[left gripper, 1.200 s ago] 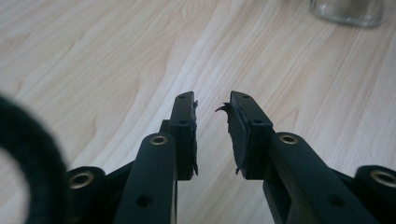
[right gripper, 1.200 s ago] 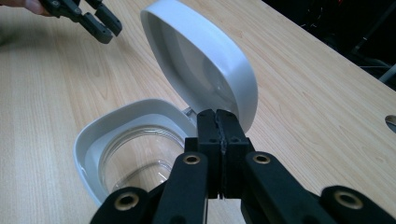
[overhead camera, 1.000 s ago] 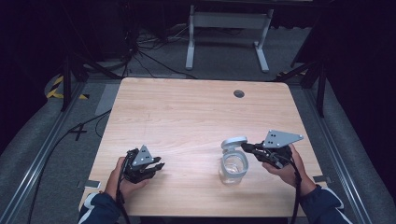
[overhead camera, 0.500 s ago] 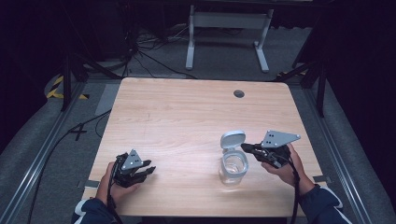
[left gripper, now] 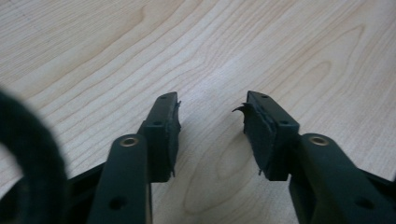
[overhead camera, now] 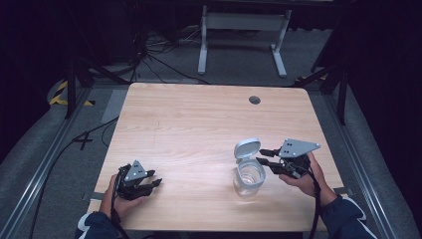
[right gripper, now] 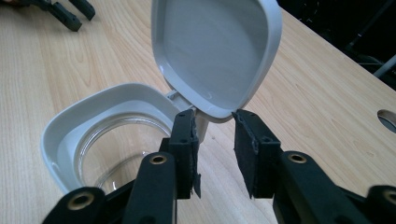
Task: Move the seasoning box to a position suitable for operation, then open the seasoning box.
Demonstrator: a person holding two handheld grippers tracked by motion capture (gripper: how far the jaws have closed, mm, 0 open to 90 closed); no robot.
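Right gripper view: right gripper [right gripper: 214,116], jaws just parted, flanks the raised lid [right gripper: 215,51] of the glass jar [overhead camera: 249,177] without pinching. Withdraw straight back from the jar, sparing its hinge. Left gripper [overhead camera: 155,182], well left of the jar, stands apart, empty.

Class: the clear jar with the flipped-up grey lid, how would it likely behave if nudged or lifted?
The jar looks like empty glass: probably rigid, breakable, and slippery in a claw. Its raised lid stands on a small hinge, so it may swing when pushed. The broad base suggests sliding rather than tipping.

No legible text (anywhere here)
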